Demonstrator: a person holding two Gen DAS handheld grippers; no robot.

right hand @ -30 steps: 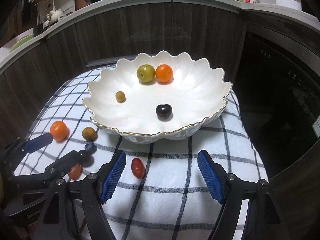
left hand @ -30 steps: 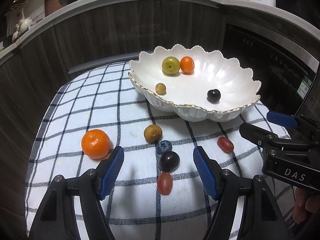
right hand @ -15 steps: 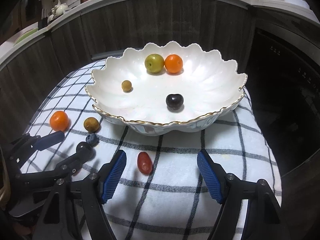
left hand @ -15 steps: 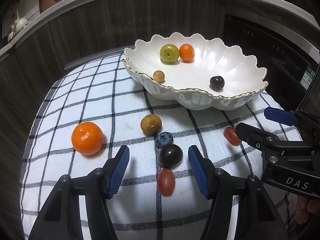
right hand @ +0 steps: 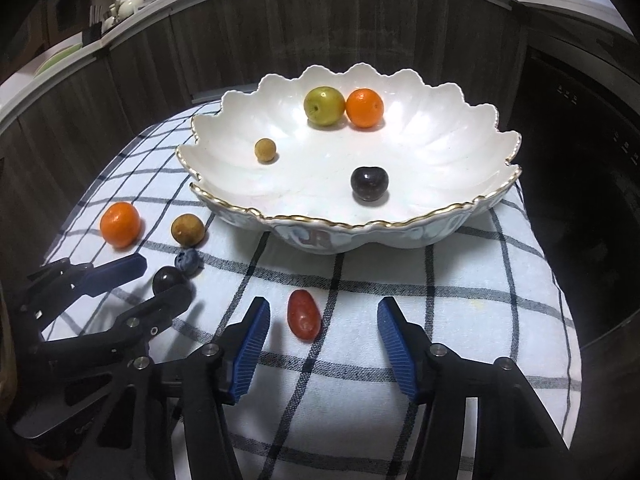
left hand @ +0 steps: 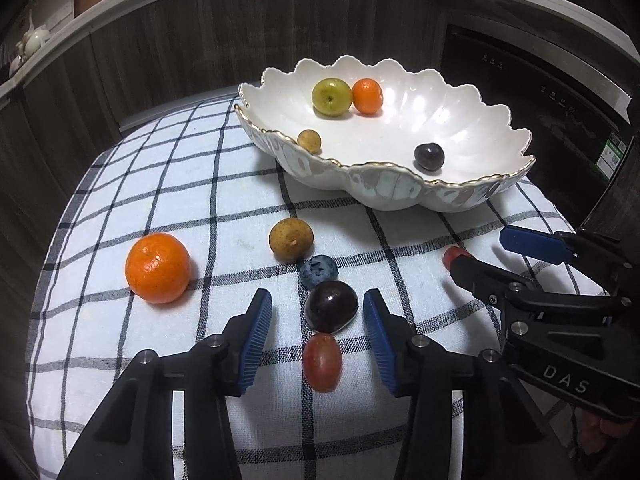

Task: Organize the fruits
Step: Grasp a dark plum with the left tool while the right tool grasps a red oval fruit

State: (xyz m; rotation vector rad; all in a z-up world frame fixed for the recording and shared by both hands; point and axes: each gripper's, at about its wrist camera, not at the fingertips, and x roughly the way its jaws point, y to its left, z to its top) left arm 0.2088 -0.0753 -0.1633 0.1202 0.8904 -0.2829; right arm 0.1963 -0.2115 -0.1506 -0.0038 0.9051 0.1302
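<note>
Four fruits already lie in the scalloped white bowl point(right hand: 420, 236) at the far side of the checked cloth point(right hand: 360, 380): a green fruit point(right hand: 324, 105) touching a small orange point(right hand: 364, 107), a little tan fruit point(right hand: 265, 149) and a dark cherry point(right hand: 369, 183); the rest lie on the cloth. The left gripper point(left hand: 318, 322) has its jaws apart around a dark grape point(left hand: 331, 306), the blue pads just clear of it though they have been closing; a blueberry point(left hand: 319, 271) touches it on the far side, a red grape point(left hand: 322, 362) on the near side, with a brown fruit point(left hand: 291, 239) and a mandarin point(left hand: 157, 268) further left. The right gripper point(right hand: 323, 322) is likewise unclenched and has been closing, a second red grape point(right hand: 304, 314) between its pads, untouched.
</note>
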